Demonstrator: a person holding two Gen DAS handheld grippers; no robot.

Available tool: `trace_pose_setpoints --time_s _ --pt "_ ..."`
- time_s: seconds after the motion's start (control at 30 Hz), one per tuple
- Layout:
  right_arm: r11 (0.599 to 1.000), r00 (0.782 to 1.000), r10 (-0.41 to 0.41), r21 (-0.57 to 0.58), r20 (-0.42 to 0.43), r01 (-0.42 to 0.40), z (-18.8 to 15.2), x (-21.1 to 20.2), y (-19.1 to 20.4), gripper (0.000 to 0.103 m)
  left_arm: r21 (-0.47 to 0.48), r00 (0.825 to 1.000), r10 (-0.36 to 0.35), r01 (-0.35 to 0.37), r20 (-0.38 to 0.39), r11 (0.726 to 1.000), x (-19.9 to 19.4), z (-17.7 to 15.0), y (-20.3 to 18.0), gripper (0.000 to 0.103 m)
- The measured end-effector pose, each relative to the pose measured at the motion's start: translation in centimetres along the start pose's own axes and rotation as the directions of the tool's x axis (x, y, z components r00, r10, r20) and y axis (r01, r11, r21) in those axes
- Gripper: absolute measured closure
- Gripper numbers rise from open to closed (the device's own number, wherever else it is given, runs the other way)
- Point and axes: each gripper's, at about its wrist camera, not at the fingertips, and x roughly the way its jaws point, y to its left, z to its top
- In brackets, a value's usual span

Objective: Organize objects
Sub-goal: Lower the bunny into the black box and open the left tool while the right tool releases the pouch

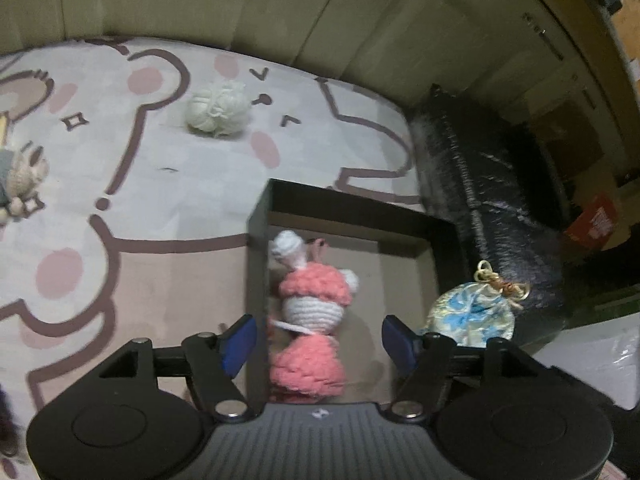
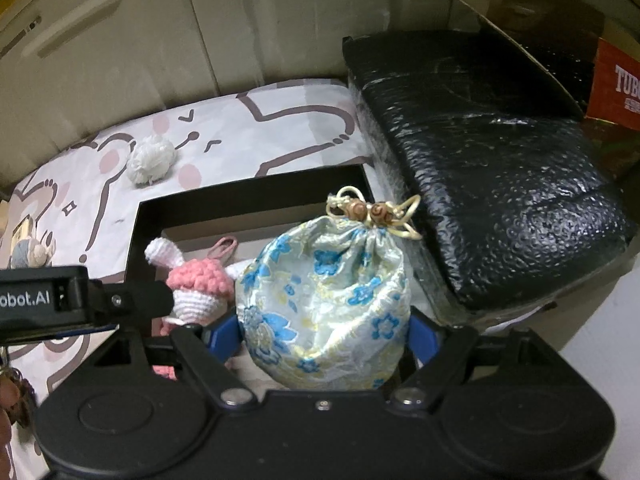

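- The left gripper (image 1: 318, 340) is hovering over the black box (image 1: 280, 192) with its blue fingers (image 1: 240, 344) standing apart. The pink crocheted doll (image 1: 310, 320) is lying between them but clear of both pads, so it reads as let go rather than held.
- The doll is lying lengthwise on the box's brown floor, pressed against the left wall, probably because that is where the fingers were pointing when it went down. It leaves the right half of the box free.
- The right gripper (image 2: 324, 334) is carrying the brocade pouch (image 2: 324, 300), white with blue flowers, with a finger pressing on each flank. The hold is low on the round body, which keeps the drawstring knot and beads (image 2: 372, 212) upright and out of the way.
- The pouch is hanging above the near right part of the box, just beside the doll, apparently lined up for the free space there. I judge that it is the next thing to go in.
- The box is sitting on the bear-print cloth covering the table (image 1: 120, 160), tight against a black padded case (image 2: 480, 160) on its right, so the right hand has little room on that side.
- A white yarn ball (image 1: 218, 110) and a small grey and beige toy (image 1: 20, 180) are still lying out on the cloth, well apart from the box, seemingly waiting their turn.
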Motion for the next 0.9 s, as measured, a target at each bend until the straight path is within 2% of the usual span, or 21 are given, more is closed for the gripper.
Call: trace_pose_setpoints --time_s 0.03,0.1,0.17,0.43,0.9 --pt "1.000 1.000 0.002 -0.004 -0.001 -0.002 0.0 0.1 0.0 0.017 0.009 1.000 0.009 -0.009 -0.003 1.000 0.0 0.0 0.0 0.033" --pt "1.000 1.000 -0.016 -0.013 -0.008 0.016 -0.1 0.3 0.0 0.008 0.027 1.000 0.018 -0.018 -0.009 0.999 -0.1 -0.1 0.0 0.030" --pt "0.998 0.999 -0.052 -0.024 0.003 0.052 -0.2 0.1 -0.1 0.007 0.046 0.999 0.030 -0.029 -0.014 0.999 -0.1 -0.2 -0.1 0.027" --pt "0.997 0.999 -0.041 0.069 0.014 0.040 -0.3 -1.2 -2.2 0.007 0.100 0.997 0.081 -0.079 -0.010 0.992 -0.2 -0.6 -0.4 0.024" --pt "0.995 0.998 -0.052 0.086 0.043 0.048 -0.9 -3.6 -2.3 0.007 0.162 0.990 0.137 -0.140 0.032 0.977 -2.3 -1.3 -0.7 0.015"
